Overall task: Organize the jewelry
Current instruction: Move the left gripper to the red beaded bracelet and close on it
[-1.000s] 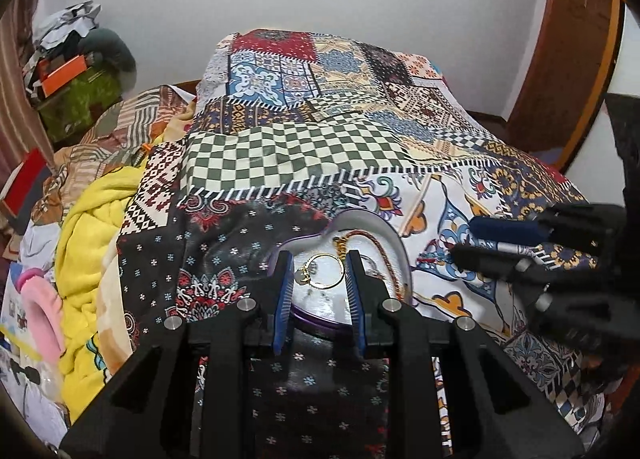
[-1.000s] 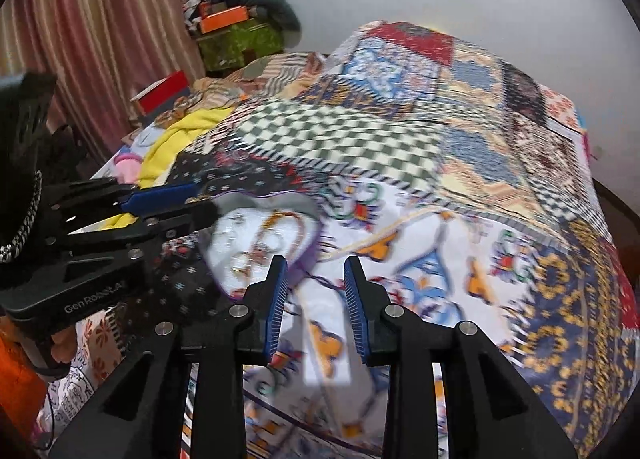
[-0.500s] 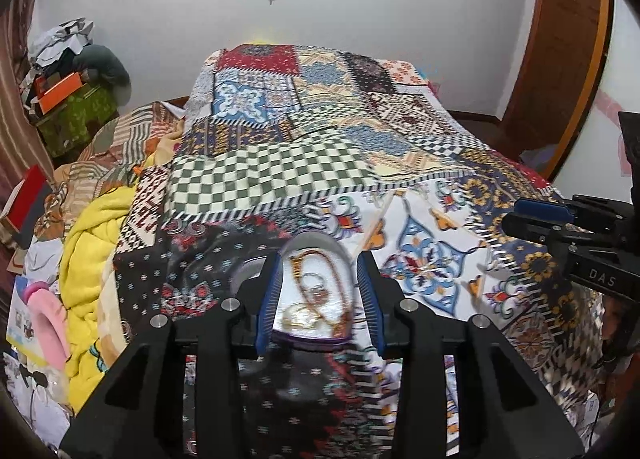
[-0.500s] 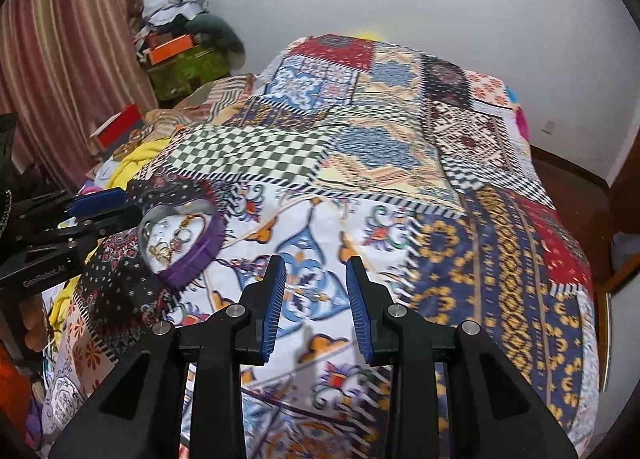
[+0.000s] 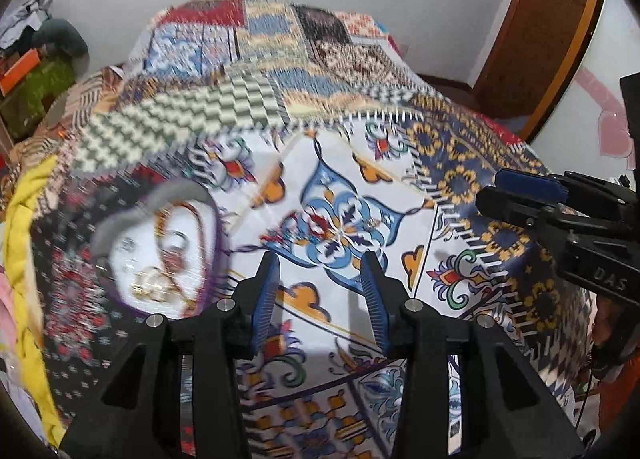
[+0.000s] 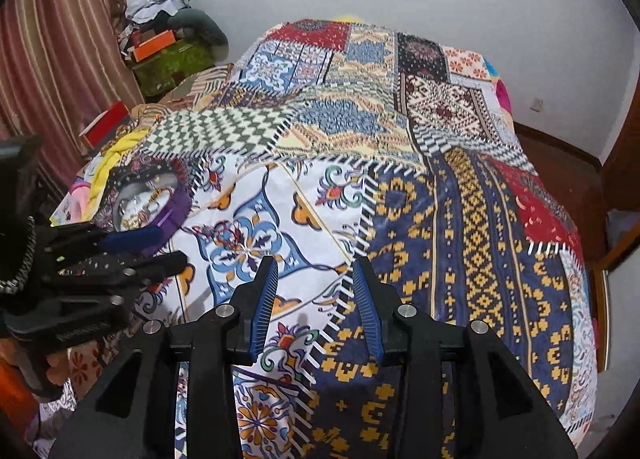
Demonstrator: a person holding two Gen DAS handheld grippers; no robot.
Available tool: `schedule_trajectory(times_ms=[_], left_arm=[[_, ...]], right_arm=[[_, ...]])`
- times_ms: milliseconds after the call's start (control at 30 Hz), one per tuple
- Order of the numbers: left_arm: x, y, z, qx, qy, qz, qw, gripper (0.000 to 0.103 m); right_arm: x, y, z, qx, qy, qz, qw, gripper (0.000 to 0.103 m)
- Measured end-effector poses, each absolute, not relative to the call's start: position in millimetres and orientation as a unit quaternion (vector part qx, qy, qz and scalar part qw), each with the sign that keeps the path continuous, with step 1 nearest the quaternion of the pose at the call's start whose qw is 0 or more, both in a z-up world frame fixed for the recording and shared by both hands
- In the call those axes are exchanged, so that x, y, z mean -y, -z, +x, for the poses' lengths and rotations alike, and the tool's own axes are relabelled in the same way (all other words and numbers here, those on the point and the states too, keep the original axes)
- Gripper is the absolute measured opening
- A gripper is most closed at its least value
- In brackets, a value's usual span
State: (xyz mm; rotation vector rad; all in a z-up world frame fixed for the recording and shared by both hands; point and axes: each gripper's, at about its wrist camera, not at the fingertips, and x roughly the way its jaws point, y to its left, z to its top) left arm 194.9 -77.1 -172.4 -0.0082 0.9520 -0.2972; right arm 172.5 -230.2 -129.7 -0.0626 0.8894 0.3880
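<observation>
Both grippers idle above the bed, nothing pinched. Left gripper: jaws spread, patterned bedspread visible through the gap, low centre of the left wrist view. Right gripper: also spread and empty, low centre of its own view. Jewelry sits in a heart-shaped dish with a purple rim, lying on the bedspread at middle left of the left wrist view; same dish shows at far left of the right wrist view, just behind the left gripper body. Inside it: gold chain and what looks like a ring or two, but motion blur kills the detail. One small shiny piece, maybe an earring, lies loose on the blue floral patch, just above the gap of the left gripper. My read: dish is the collection point, kept off to one side so both grippers have free access; the loose piece looks like the next pick, and open jaws fit that.
</observation>
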Motion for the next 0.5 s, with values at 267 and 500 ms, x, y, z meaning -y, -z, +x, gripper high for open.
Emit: schedule_trajectory(times_ms=[267,500], left_arm=[[85,194,209,-0.473,0.135,0.002,0.871,0.036],[74,199,212,-0.471,0.126,-0.006,0.873,0.033]], right_arm=[[219,153,189,-0.465,-0.223,-0.03,0.856,0.035],[194,169,210,-0.503,-0.267,-0.058,0.82,0.035]])
